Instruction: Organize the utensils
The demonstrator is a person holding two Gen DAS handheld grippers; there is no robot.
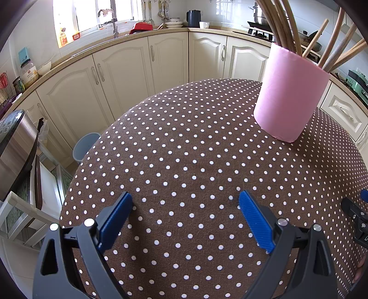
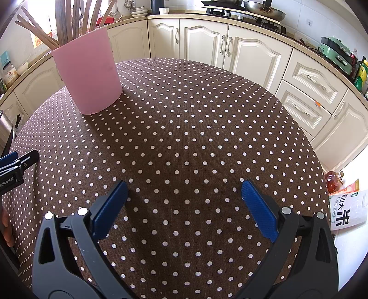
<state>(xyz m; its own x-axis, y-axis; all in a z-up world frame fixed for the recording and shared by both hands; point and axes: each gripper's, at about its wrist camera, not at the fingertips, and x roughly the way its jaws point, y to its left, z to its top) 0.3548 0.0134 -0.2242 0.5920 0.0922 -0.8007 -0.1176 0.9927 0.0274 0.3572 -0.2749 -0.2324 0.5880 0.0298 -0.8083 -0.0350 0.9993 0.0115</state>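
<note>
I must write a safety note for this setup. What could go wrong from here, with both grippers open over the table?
1. The pink holder is tall, with long wooden utensils leaning outward above its rim; a bump from the left gripper or right gripper could probably tip it.
2. It stands near the far edge of the dotted tablecloth, so a push might send it off the table.

We look from two fisheye cameras held low and close over the bench (image 1: 195, 161), each peering forward between its own claw's blue fingers toward the cream cabinets (image 1: 128, 69). From the left claw (image 1: 185, 200), the pink holder (image 1: 289, 96) stands ahead to the right; from the right claw (image 2: 184, 188), the same holder (image 2: 88, 73) stands ahead to the left. Both views share that holder, the dotted cloth around it, and the cabinets behind it.
</note>
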